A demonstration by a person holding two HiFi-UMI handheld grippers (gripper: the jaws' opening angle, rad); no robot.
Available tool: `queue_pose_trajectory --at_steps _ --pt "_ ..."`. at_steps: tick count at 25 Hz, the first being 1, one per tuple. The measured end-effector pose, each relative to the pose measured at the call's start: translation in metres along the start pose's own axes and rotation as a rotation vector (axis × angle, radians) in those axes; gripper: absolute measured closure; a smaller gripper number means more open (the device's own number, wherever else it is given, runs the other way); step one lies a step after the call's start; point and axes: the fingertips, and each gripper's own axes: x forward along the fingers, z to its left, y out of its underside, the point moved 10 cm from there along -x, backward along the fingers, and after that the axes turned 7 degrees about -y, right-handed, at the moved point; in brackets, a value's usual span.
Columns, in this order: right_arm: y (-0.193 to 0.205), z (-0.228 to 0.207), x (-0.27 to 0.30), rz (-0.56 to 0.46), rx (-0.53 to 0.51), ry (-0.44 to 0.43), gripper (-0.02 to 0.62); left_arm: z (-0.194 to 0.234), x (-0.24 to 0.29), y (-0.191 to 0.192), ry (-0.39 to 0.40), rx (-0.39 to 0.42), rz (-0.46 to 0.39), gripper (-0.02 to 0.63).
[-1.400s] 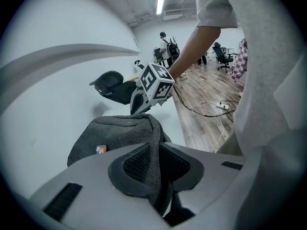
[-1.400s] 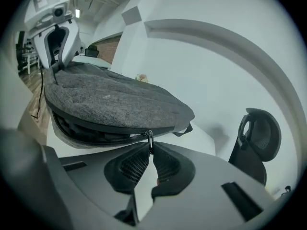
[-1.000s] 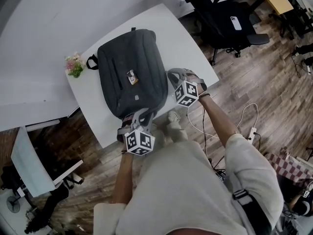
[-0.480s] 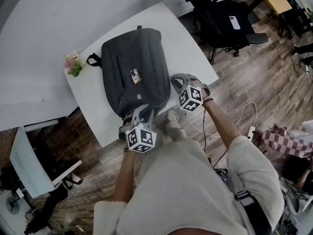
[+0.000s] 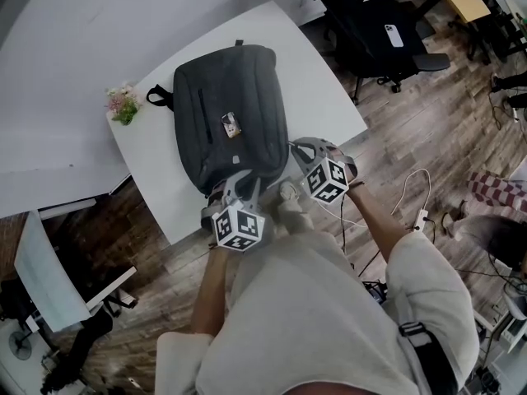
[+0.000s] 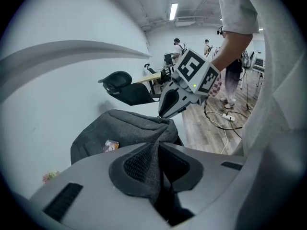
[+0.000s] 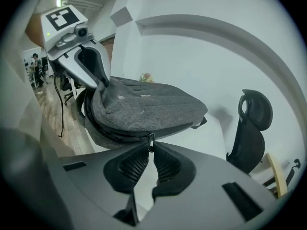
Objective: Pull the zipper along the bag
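Observation:
A dark grey backpack point(image 5: 230, 130) lies on the white table point(image 5: 321, 89). My left gripper point(image 5: 233, 189) is at the bag's near corner, shut on a fold of its grey fabric point(image 6: 154, 150). My right gripper point(image 5: 295, 148) is at the bag's right side by the near corner. The small metal zipper pull point(image 7: 151, 140) stands right at its tips point(image 7: 150, 145). Its jaws have just been opening. A thin light slit runs between the pads up to the pull, which is still between them.
A small bunch of flowers point(image 5: 123, 105) sits at the table's left corner. A black office chair point(image 5: 370, 31) stands beyond the table on the right. White cables and a power strip point(image 5: 424, 219) lie on the wooden floor to my right.
My right gripper has moved along the bag's right side toward the near corner and me. The left gripper has kept its hold on the fabric.

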Motion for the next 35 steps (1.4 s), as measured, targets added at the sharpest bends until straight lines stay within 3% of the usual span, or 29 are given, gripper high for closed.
queue_pose_trajectory --at_steps 12,18,22,28,35 --pt "0.0 0.047 -0.026 -0.02 0.13 -0.066 0.546 0.004 -0.002 -0.001 0.031 -0.026 -0.012 0.534" --pt "-0.014 0.073 -0.038 -0.053 0.108 -0.101 0.571 0.002 -0.001 0.001 0.054 -0.021 -0.022 0.534" --pt "0.001 0.079 -0.035 -0.068 0.263 -0.08 0.575 -0.006 -0.002 0.005 0.082 0.036 -0.02 0.534" --pt "-0.008 0.092 -0.042 -0.074 0.219 -0.089 0.575 -0.004 -0.003 0.007 0.095 0.003 -0.028 0.534" --pt "-0.02 0.113 -0.047 -0.133 0.295 -0.148 0.568 -0.002 -0.008 0.008 0.132 0.0 -0.023 0.534"
